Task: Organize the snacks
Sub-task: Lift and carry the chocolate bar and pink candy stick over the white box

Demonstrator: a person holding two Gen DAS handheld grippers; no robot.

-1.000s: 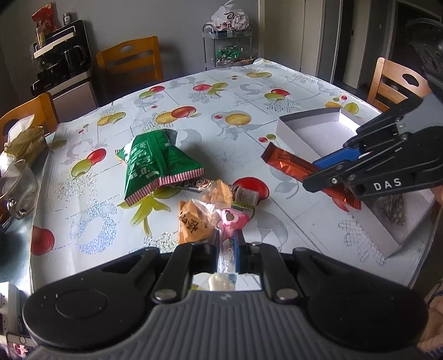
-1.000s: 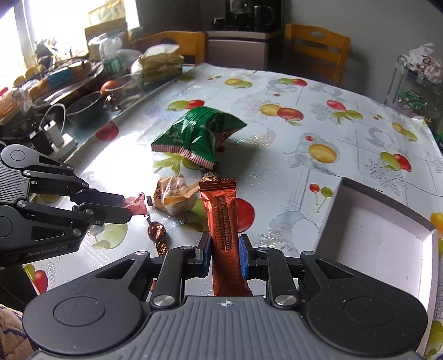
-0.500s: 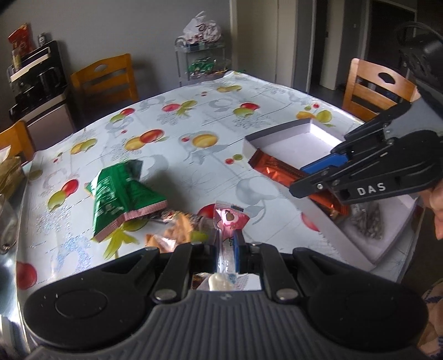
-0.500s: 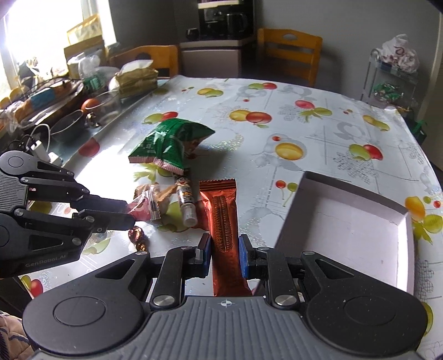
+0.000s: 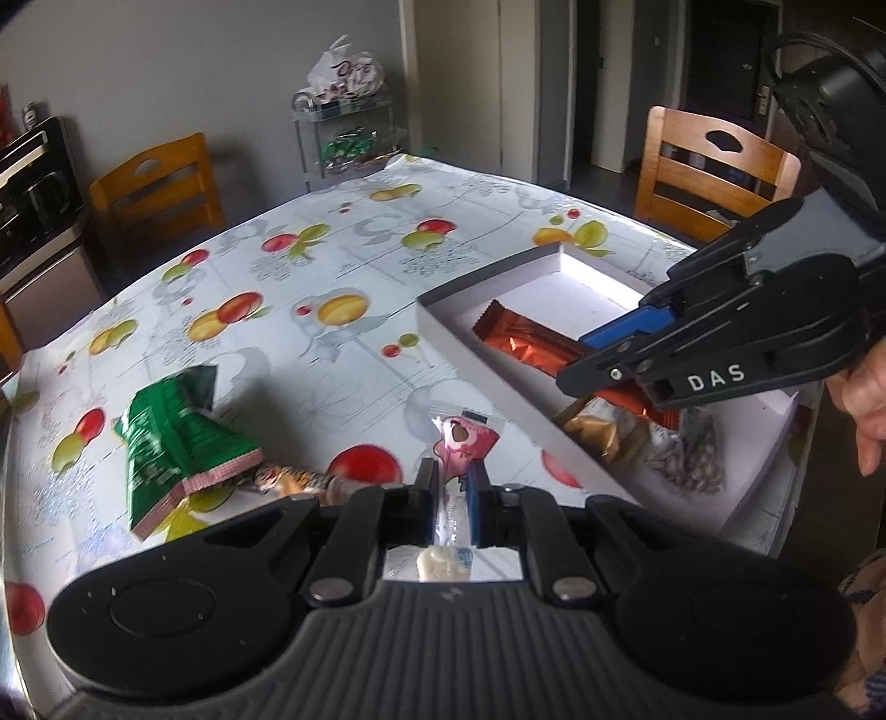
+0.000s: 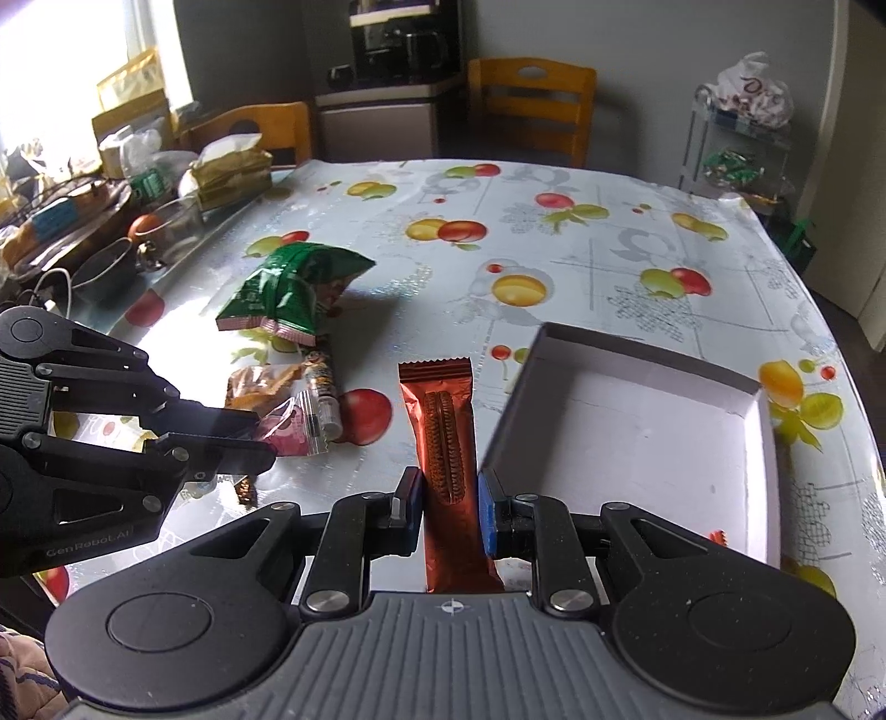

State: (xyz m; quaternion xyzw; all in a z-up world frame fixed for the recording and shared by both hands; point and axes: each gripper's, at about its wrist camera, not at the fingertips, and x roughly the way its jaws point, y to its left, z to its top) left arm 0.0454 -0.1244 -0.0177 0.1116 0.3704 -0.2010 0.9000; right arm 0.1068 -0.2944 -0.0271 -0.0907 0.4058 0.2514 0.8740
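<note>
Holding a brown cookie bar [image 6: 443, 437] clamped in my right claw [image 6: 447, 501] beside the white box [image 6: 637, 421], I pinch a pink candy packet [image 5: 464, 443] in my left claw [image 5: 451, 493] above the tabletop [image 5: 343, 354].

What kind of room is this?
Probably a home dining room or kitchen: a table with a fruit-print cloth, wooden chairs around it, and a coffee machine on a cabinet behind.

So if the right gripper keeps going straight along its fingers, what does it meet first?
Probably the near left wall of the white box. The right gripper, shut on the orange-brown cookie bar, points just left of that wall, the bar's far end leading. Depth is unclear; it could meet the fruit-print tablecloth instead.
</note>
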